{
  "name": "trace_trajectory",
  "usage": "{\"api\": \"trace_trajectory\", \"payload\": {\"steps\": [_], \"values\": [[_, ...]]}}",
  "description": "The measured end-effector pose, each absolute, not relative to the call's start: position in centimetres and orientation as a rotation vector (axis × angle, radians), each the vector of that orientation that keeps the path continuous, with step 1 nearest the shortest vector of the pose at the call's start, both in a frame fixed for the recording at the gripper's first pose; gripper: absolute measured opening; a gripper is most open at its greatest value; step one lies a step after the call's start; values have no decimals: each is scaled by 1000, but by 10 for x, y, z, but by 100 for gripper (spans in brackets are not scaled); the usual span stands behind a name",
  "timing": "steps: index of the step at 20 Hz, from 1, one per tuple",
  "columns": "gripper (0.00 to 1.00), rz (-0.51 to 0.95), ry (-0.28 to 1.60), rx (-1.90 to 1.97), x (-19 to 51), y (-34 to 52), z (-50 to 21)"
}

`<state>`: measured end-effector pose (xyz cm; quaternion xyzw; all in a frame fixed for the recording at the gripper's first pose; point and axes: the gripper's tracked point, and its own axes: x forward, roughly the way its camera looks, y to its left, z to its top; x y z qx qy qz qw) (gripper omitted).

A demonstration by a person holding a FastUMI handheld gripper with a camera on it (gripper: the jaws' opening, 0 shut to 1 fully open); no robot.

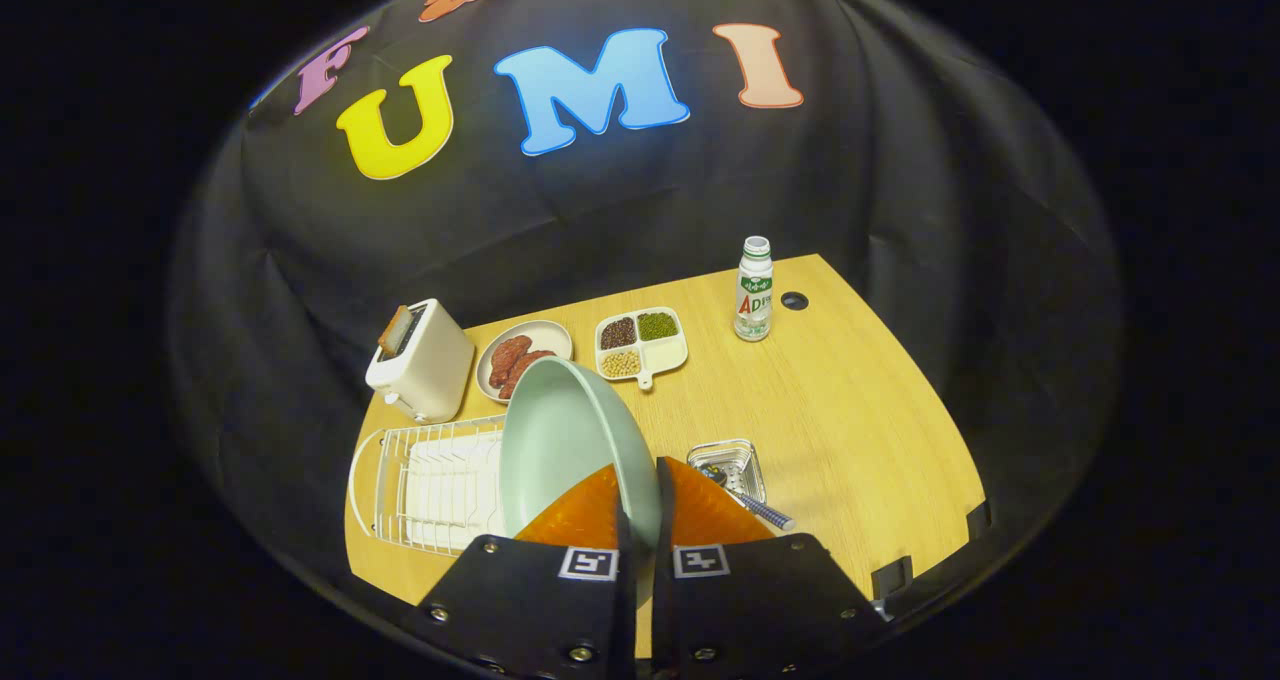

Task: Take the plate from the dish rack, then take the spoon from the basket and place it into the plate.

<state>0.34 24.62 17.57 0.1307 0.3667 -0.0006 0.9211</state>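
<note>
Plate lifted from the dish rack, gripper view

The gripper (640, 505) is clamped on the rim of the pale green plate (560, 440), held on edge above the dish rack (420, 485); right of the rack, the spoon (750, 500) lies in its basket (728, 458). Plate probably stiff, glazed, slippery, breakable: rim grip suits; gripper angled down at the table (850, 410)

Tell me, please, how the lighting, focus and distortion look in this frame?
Gripper view: strong fisheye bends the table edges; lighting is even, with soft shadows; the plate, clamped on edge in the gripper, is slightly soft up close; bottle and rack stay sharp.
</note>
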Motion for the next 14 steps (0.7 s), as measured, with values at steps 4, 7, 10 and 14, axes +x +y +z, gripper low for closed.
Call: {"api": "trace_trajectory", "payload": {"steps": [4, 7, 10, 14], "values": [[6, 124, 797, 425, -32, 238, 163], [6, 201, 816, 524, -57, 229, 148], [6, 280, 862, 626, -87, 220, 122], [6, 363, 939, 667, -119, 207, 73]]}}
